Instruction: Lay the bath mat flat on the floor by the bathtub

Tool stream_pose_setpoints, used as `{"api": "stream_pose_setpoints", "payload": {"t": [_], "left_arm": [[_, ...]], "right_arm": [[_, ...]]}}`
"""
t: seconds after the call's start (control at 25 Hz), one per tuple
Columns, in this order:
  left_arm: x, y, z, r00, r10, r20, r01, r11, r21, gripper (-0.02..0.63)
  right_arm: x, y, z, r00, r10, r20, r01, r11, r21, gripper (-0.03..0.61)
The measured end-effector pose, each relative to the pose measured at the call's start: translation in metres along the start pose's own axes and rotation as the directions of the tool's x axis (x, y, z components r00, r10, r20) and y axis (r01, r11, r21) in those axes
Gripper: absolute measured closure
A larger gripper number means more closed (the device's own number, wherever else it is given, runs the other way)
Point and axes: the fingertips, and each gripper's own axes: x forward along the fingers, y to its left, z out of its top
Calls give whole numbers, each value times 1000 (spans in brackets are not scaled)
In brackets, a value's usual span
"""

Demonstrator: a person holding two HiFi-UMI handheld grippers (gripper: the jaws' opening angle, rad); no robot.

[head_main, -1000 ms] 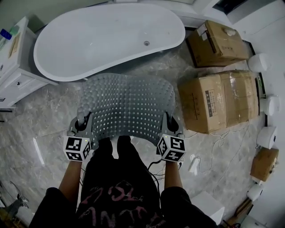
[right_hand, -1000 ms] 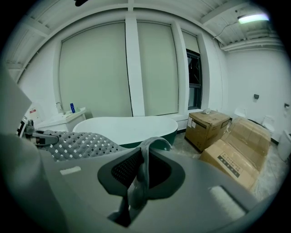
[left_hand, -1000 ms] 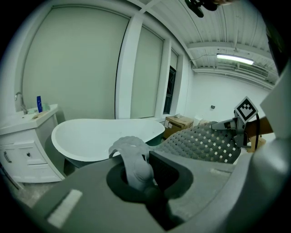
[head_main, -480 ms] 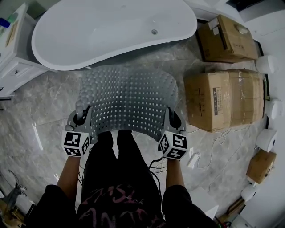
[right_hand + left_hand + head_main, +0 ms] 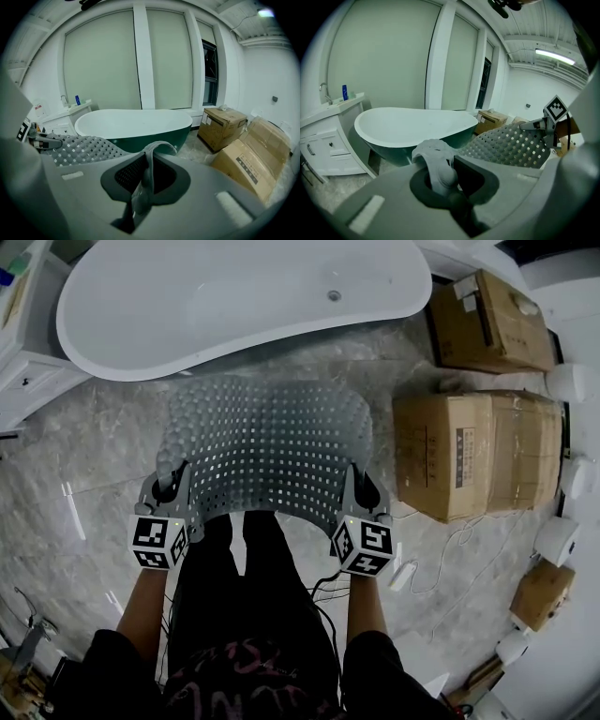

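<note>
The grey perforated bath mat (image 5: 267, 446) is stretched between my two grippers and hangs in the air over the marble floor, just in front of the white bathtub (image 5: 234, 296). My left gripper (image 5: 172, 491) is shut on the mat's near left corner, bunched between the jaws (image 5: 436, 168). The near right corner sits pinched in my right gripper (image 5: 359, 491), a thin fold of mat (image 5: 149, 180) standing between its jaws. The mat (image 5: 511, 145) bows upward in the middle. The tub (image 5: 136, 123) lies straight ahead in both gripper views.
Cardboard boxes (image 5: 473, 451) stand to the right of the mat, another box (image 5: 487, 320) beyond them. A white cabinet (image 5: 23, 371) is at the far left beside the tub. White cables (image 5: 441, 549) and small white units (image 5: 555, 538) lie on the floor at right. My legs stand just behind the mat.
The mat and both grippers have edged forward toward the bathtub, which now sits closer to the mat's far edge. Both grips are unchanged.
</note>
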Motion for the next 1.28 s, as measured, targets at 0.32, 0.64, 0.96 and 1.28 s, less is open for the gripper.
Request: {"api": "stream_pose_setpoints", "payload": {"t": [0.32,0.64,0.96,1.28], "left_arm": [[23,13,-18,1000,24,-16,-25,999,-33,591],[52,35,-52,998,54,-35,-56,997,-48,591],[85,57,-83,996,68,-52,-70,997,-35,590],[121,77,-132,995,79,-56,-80,997,-19,589]], "right_arm": [[36,1,-7,1000,24,-17,-25,1000,-16,525],[73,4,-29,999,39,-25,-40,999,-30,526],[110,10,-54,998,57,-32,-59,996,-70,526],[153,15,-96,996,79,-34,-82,992,-96,526]]}}
